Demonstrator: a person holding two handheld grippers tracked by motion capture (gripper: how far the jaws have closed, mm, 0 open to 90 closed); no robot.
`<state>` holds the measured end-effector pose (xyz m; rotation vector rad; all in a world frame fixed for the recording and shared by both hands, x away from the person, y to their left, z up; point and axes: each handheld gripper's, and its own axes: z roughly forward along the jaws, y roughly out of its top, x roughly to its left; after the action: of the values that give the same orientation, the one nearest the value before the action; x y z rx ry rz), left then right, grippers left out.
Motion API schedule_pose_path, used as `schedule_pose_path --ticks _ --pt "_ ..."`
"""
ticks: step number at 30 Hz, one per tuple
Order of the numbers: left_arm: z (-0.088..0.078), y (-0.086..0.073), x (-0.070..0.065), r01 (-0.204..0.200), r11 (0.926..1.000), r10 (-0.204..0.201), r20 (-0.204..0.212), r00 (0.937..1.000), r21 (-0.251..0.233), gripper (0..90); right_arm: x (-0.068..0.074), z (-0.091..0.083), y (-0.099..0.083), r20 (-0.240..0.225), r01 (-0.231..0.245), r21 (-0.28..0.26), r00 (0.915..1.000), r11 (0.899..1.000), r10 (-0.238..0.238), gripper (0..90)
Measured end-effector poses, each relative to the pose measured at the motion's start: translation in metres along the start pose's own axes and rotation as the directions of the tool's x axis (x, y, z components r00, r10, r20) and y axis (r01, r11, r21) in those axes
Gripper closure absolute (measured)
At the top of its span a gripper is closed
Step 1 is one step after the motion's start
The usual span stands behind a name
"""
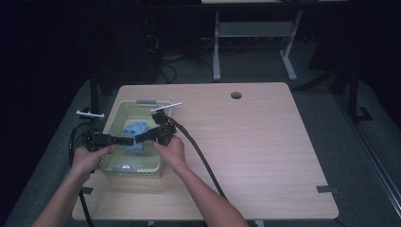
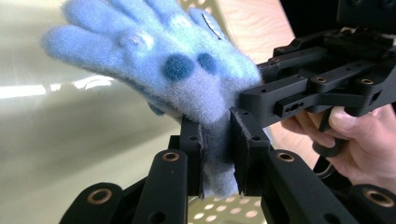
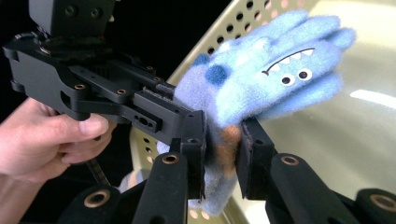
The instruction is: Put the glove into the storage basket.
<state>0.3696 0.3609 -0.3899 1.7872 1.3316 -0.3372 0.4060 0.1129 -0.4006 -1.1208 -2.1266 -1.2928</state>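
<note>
A fuzzy light-blue glove (image 1: 135,130) with dark-blue spots and a monster face hangs over a pale yellow-green perforated basket (image 1: 116,111) at the table's left. Both grippers hold it by the cuff. My left gripper (image 2: 217,135) is shut on the cuff of the glove (image 2: 177,70), whose fingers point up and away. My right gripper (image 3: 223,140) is shut on the same cuff of the glove (image 3: 271,70), at an orange patch. In the high view the left gripper (image 1: 127,141) and right gripper (image 1: 140,138) meet tip to tip above the basket.
The wooden table (image 1: 255,142) has a round cable hole (image 1: 236,95) at the back and grey tape (image 1: 326,189) at its right edge. A thick cable (image 1: 203,161) trails from the right gripper across the table. A white table frame (image 1: 216,47) stands behind.
</note>
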Motion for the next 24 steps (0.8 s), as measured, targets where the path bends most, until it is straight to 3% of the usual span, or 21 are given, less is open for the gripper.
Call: schedule_pose_path --ticks 7,16,24 --pt "0.004 -0.006 0.007 0.011 0.9995 -0.01 -0.036 0.9993 0.029 75.7 -0.003 0.012 -0.004 0.041 0.005 0.057 0.9991 0.998 -0.007 72.5" --pt "0.007 -0.007 0.008 0.032 0.9987 -0.029 -0.052 0.9982 0.04 75.6 -0.006 0.014 -0.004 0.063 0.004 0.073 0.9979 0.997 -0.009 71.0" --pt "0.013 -0.004 0.009 0.038 0.9962 -0.029 -0.117 0.9927 0.079 75.6 -0.003 0.008 -0.003 0.091 0.024 0.079 0.9954 0.997 -0.031 70.0"
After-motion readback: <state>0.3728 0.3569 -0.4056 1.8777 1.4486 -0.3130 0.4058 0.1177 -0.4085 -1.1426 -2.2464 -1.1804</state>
